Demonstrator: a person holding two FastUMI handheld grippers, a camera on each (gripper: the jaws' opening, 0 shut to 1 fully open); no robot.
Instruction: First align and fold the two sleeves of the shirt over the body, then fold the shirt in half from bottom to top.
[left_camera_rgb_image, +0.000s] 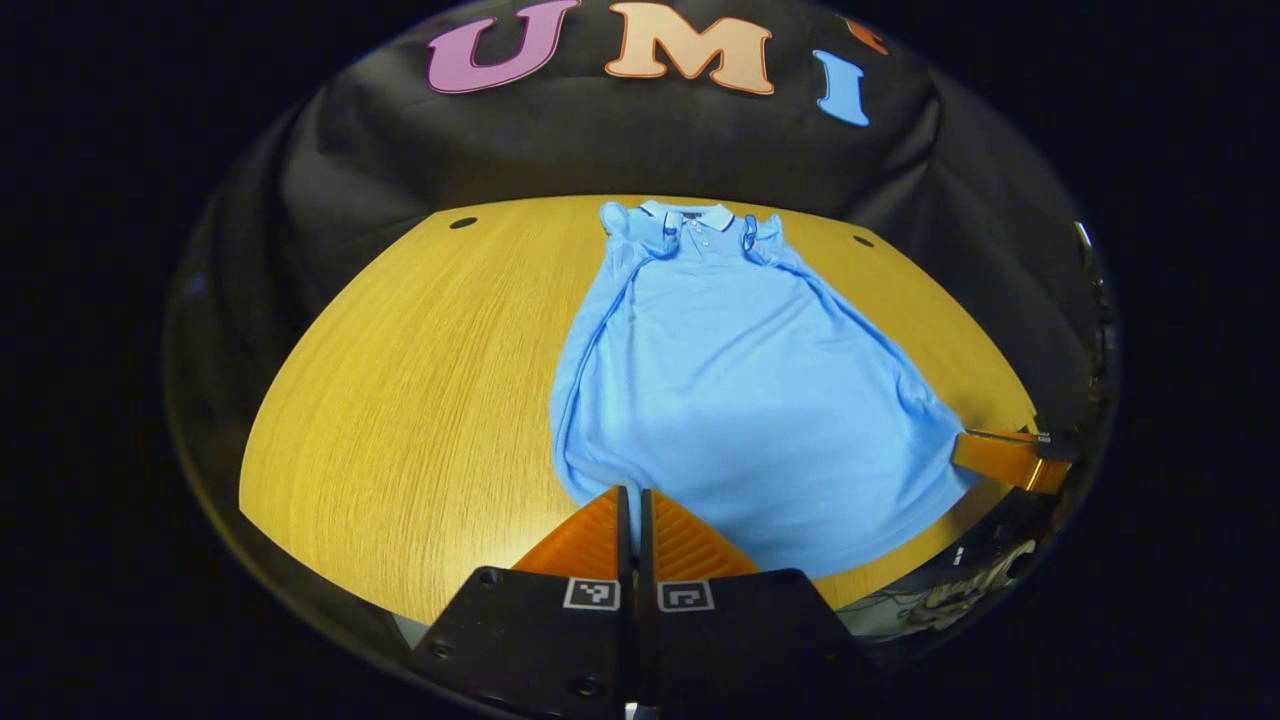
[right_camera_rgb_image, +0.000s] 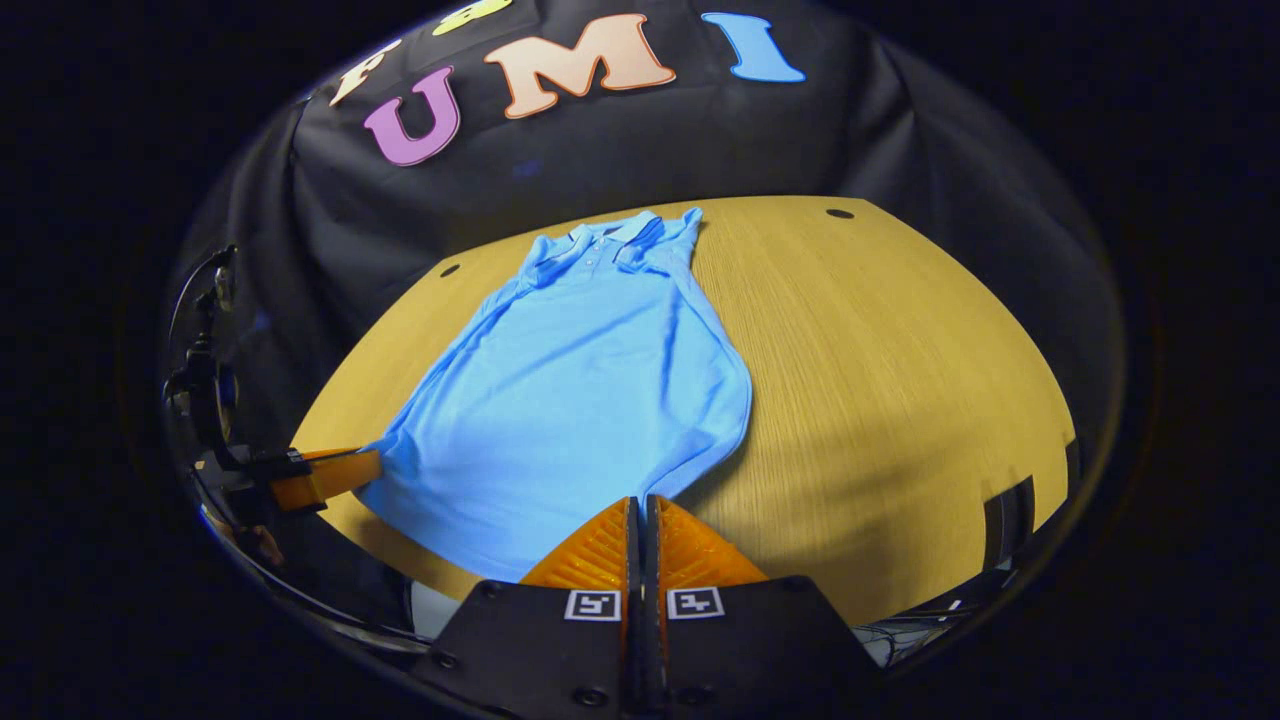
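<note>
Shirt (left_camera_rgb_image: 720, 380): spread flat on the desk (left_camera_rgb_image: 420, 400), collar (left_camera_rgb_image: 690, 215) toward the far edge, hem toward the near edge, both sleeves folded in over the body.
Left gripper (left_camera_rgb_image: 632, 500): at the hem's left corner by the near edge; jaws drawn together on the cloth, fingers pinching the hem.
Right gripper (right_camera_rgb_image: 641, 510): at the hem's right corner, near edge; jaws closed on the hem cloth likewise.
Desk: wooden, two dark round holes near the far corners.
</note>
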